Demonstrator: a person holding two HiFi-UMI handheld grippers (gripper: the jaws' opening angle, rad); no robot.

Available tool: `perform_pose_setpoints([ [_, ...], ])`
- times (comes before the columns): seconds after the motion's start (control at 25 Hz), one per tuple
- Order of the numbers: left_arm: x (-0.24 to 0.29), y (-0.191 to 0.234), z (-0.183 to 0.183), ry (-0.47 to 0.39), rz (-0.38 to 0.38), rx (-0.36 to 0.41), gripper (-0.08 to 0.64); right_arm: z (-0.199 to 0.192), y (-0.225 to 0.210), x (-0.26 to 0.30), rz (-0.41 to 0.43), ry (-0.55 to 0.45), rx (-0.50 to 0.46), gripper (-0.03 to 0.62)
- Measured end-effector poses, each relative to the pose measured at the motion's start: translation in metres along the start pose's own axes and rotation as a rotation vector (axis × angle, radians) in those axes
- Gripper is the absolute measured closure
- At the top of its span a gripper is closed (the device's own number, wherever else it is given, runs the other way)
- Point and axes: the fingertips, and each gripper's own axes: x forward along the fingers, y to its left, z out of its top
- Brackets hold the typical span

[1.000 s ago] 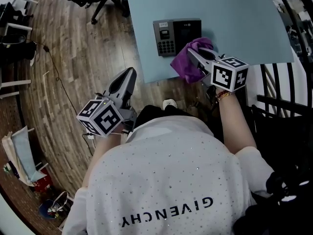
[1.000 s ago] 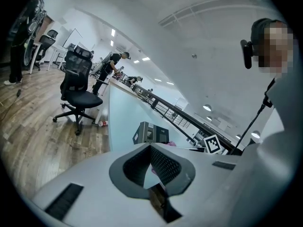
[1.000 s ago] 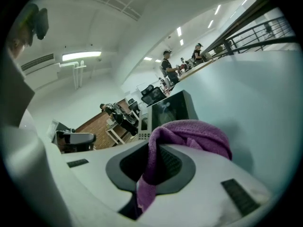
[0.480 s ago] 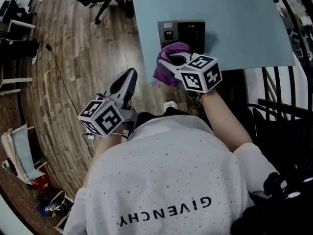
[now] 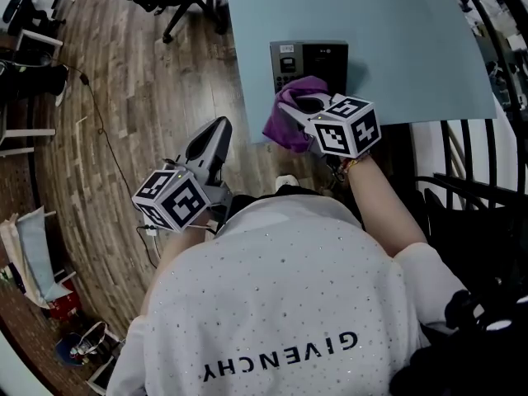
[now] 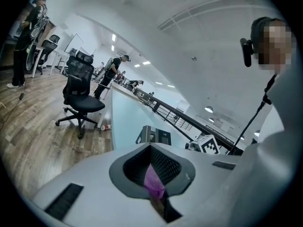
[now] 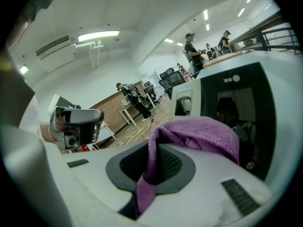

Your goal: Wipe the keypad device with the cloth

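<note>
- One of each task thing: one purple cloth [image 5: 277,132], one keypad device [image 5: 310,56] and one pale blue desk [image 5: 412,48]. There are two grippers.
- The right gripper [image 5: 293,112] has its fingers pinched on the cloth, which drapes up over the upper finger. The bunch covers the lower part of the device, near the desk's front left corner.
- The left gripper [image 5: 216,130] is held out over the wooden floor [image 5: 124,97], well apart from the desk, with its fingers drawn together.
- Only the left gripper view shows a thin purple sliver in the seam between those fingers (what it is, I cannot tell). The head view shows nothing hanging there.
- Only the right gripper view shows the device's dark screen face close behind the cloth.
- Around: one black office chair [image 6: 80,91] beside the desk's far end, and several people standing at the back of the room. Nothing stands between the right gripper and the device but the cloth.
</note>
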Motion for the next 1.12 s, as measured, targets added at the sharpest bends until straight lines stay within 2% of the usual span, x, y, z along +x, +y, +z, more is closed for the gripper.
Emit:
perform_pose_setpoints([
  [0.48, 0.01, -0.006, -0.008, 0.051, -0.009, 0.032, 0.56, -0.009, -0.036, -0.037, -0.062, -0.071, 0.131, 0.565],
  [0.72, 0.018, -0.009, -0.011, 0.078, -0.018, 0.074, 0.56, -0.006, -0.057, -0.063, -0.126, -0.137, 0.185, 0.565],
  [0.92, 0.023, -0.009, -0.013, 0.088, -0.031, 0.067, 0.56, -0.006, -0.078, -0.089, -0.151, -0.212, 0.267, 0.565],
  [1.12, 0.028, -0.009, -0.008, 0.073, -0.045, 0.069, 0.56, -0.007, -0.088, -0.099, -0.162, -0.216, 0.263, 0.565],
])
